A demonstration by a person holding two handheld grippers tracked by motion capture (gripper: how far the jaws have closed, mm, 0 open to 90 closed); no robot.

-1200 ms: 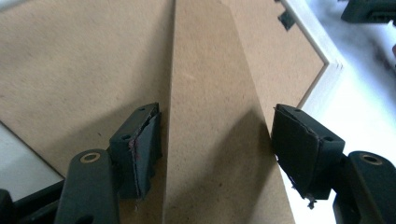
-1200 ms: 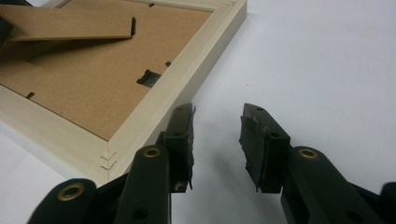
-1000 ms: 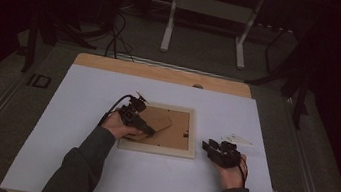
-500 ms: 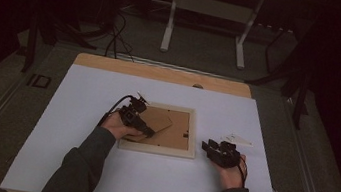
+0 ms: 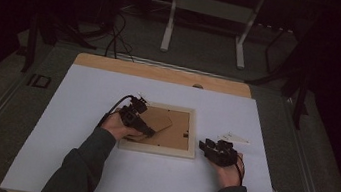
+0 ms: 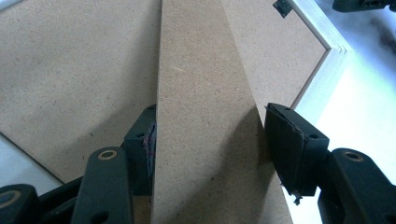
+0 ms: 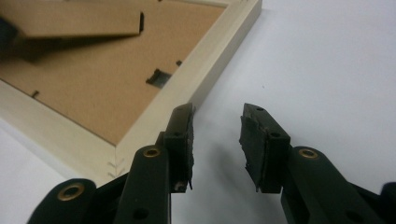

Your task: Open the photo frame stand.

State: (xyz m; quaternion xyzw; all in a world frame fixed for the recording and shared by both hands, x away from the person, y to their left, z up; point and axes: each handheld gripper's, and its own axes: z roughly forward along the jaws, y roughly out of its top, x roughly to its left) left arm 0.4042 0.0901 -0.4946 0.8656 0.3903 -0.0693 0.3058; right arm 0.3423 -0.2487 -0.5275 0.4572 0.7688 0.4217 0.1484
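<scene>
A light wooden picture frame (image 5: 157, 148) lies face down on the white table top (image 5: 80, 113), its brown backing board (image 6: 70, 84) upward. My left gripper (image 5: 146, 130) reaches over the frame's left side. Its jaws have just been closing, and their pads now meet both edges of the brown fold-out stand (image 6: 205, 140), which is lifted off the board (image 7: 79, 21). My right gripper (image 5: 204, 146) rests on the table just right of the frame's near right corner (image 7: 187, 88). Its jaws stand apart around bare table (image 7: 217, 112).
A small pale flat piece (image 5: 233, 136) lies on the table right of the frame. A black turn clip (image 7: 158, 77) sits on the backing near the rim. A wooden strip (image 5: 161, 73) edges the table's far side. White stand legs (image 5: 170, 25) rise on the dark floor beyond.
None of the hands has shifted. The left gripper stays on the frame's stand and the right one beside the frame's corner.
</scene>
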